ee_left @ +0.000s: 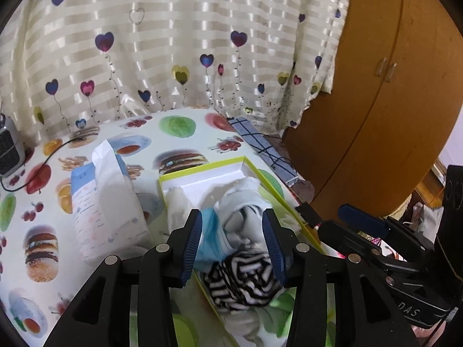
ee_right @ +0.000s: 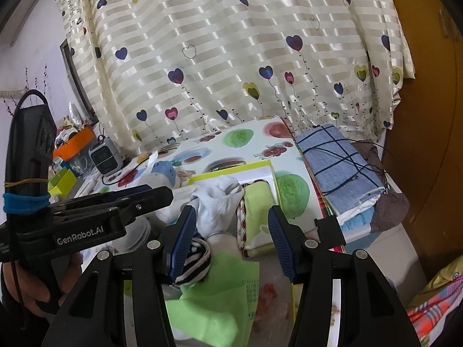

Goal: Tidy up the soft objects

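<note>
A yellow-rimmed white box (ee_left: 202, 170) sits on the food-print table and holds soft things: a white and grey sock bundle (ee_left: 246, 211), a light blue piece (ee_left: 209, 231) and a black-and-white striped sock (ee_left: 246, 280). My left gripper (ee_left: 234, 243) is open just above them, holding nothing. In the right wrist view the box (ee_right: 269, 170) holds a white sock (ee_right: 217, 202), a green cloth with a brown edge (ee_right: 257, 211), the striped sock (ee_right: 196, 257) and a bright green cloth (ee_right: 214, 303). My right gripper (ee_right: 228, 243) is open above these.
A tissue pack (ee_left: 107, 205) lies left of the box. A small heater (ee_left: 8, 150) with its cord stands at the table's far left. A folded blue checked cloth (ee_right: 338, 162) lies at the right edge. A curtain hangs behind, a wooden wardrobe (ee_left: 376, 115) to the right.
</note>
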`<action>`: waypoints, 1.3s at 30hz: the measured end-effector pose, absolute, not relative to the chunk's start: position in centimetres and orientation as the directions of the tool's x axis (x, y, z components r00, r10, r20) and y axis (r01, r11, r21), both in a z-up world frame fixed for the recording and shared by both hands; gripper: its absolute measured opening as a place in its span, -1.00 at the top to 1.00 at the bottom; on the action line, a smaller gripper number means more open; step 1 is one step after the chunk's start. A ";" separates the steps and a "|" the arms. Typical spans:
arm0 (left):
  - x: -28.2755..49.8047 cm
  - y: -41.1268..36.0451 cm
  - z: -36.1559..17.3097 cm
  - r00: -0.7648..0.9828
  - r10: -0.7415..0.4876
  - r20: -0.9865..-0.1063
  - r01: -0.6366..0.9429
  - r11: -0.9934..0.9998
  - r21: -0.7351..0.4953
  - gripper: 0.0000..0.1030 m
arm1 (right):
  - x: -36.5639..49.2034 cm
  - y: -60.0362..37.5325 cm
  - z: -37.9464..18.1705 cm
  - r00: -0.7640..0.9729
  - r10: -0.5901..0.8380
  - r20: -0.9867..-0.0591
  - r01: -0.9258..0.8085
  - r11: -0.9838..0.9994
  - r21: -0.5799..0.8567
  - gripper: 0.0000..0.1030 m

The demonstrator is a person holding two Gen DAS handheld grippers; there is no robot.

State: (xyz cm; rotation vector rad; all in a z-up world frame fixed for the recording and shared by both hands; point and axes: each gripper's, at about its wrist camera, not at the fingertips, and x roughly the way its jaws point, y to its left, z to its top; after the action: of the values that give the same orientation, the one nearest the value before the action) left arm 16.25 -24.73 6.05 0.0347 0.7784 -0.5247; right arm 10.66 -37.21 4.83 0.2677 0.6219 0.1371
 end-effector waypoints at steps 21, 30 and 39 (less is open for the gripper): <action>8.0 -21.1 7.8 0.652 -0.425 -0.628 0.469 0.877 -0.107 0.19 | 4.5 -32.9 6.5 0.791 0.174 -0.587 -0.060 0.976 0.209 -0.03; 6.5 -18.4 8.0 0.633 -0.485 -0.603 0.485 0.856 -0.179 0.19 | 2.8 -30.5 7.0 0.783 0.172 -0.597 -0.083 0.981 0.174 -0.03; 5.2 -15.6 7.9 0.662 -0.449 -0.600 0.443 0.880 -0.170 0.19 | 1.7 -28.3 7.4 0.780 0.189 -0.597 -0.117 0.981 0.158 -0.03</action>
State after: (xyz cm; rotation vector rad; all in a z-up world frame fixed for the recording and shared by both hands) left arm 5.23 -15.60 7.86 -0.0093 0.6801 -0.5042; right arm 1.67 -28.28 7.44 0.1139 0.6564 0.1660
